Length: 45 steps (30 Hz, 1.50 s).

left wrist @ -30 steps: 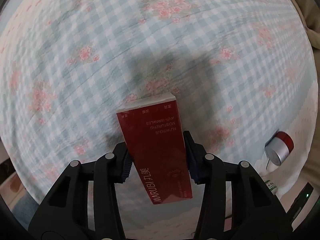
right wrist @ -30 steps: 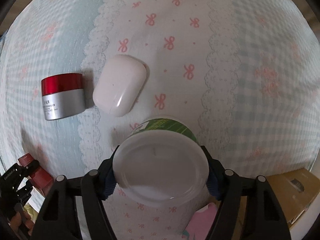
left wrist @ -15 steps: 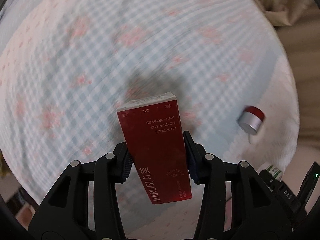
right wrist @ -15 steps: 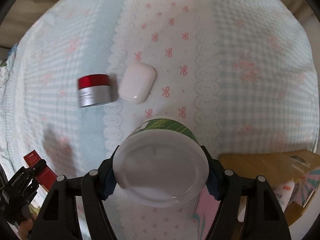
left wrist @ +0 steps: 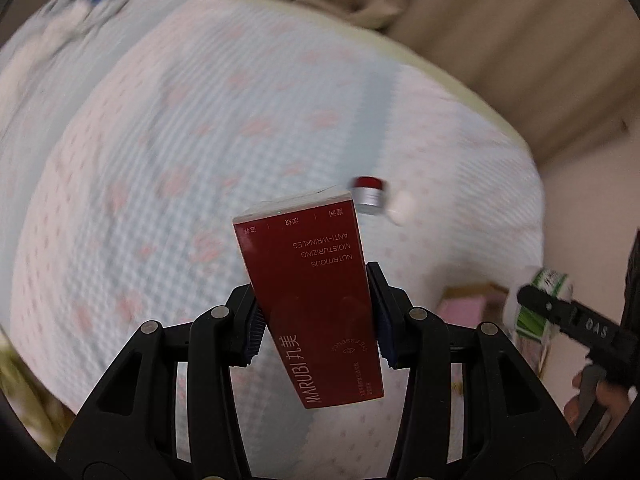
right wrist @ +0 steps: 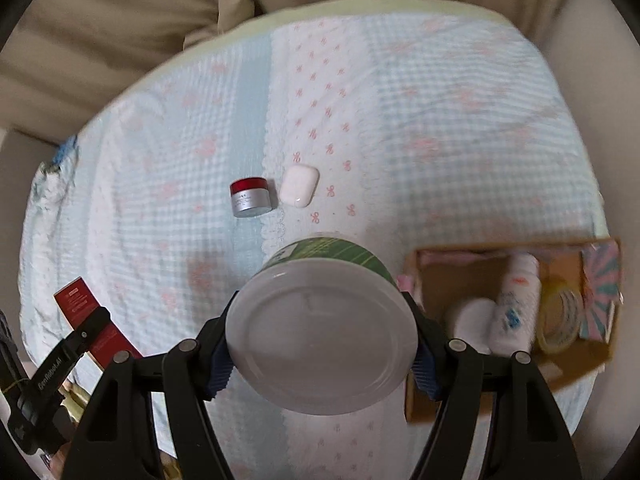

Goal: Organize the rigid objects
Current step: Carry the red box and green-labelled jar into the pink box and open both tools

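Note:
My left gripper (left wrist: 316, 316) is shut on a tall red MARUBI carton (left wrist: 310, 300), held well above the bed. My right gripper (right wrist: 322, 332) is shut on a green tub with a white lid (right wrist: 320, 328), also raised. The red carton also shows at the lower left of the right wrist view (right wrist: 86, 312), and the green tub at the right of the left wrist view (left wrist: 540, 304). A small silver jar with a red lid (right wrist: 250, 197) and a white oval case (right wrist: 299, 185) lie side by side on the bedspread.
A cardboard box (right wrist: 592, 354) stands on the bed at the right and holds a white bottle (right wrist: 518, 304), a tape roll (right wrist: 560, 316) and other items. The blue-and-pink checked bedspread (right wrist: 440, 112) covers the bed. Beige curtains hang behind.
Both grippers have lifted and pulled back from the bed with their objects. The jar and case look smaller, and the cardboard box has come fully into the right wrist view.

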Each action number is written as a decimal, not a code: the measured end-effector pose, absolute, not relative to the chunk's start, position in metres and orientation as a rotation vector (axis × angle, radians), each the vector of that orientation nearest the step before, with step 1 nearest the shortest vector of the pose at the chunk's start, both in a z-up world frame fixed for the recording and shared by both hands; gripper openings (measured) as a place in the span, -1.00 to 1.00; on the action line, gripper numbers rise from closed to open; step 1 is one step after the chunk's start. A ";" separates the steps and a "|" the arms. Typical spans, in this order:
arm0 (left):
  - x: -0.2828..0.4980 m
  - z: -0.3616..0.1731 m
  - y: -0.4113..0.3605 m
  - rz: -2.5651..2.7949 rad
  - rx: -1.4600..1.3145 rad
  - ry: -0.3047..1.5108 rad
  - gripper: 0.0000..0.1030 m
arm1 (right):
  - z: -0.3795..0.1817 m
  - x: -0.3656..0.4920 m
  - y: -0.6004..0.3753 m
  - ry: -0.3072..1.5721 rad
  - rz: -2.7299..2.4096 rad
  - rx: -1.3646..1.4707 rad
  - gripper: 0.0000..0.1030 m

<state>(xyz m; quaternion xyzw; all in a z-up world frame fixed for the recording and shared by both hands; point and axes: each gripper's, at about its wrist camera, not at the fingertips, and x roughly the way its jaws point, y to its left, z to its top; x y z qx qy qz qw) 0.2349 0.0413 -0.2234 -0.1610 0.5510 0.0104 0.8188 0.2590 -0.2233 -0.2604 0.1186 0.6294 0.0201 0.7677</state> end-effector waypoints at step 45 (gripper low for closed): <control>0.258 -0.347 -0.312 -0.349 0.163 1.372 -0.19 | -0.330 0.165 -0.505 1.395 -0.142 0.492 0.32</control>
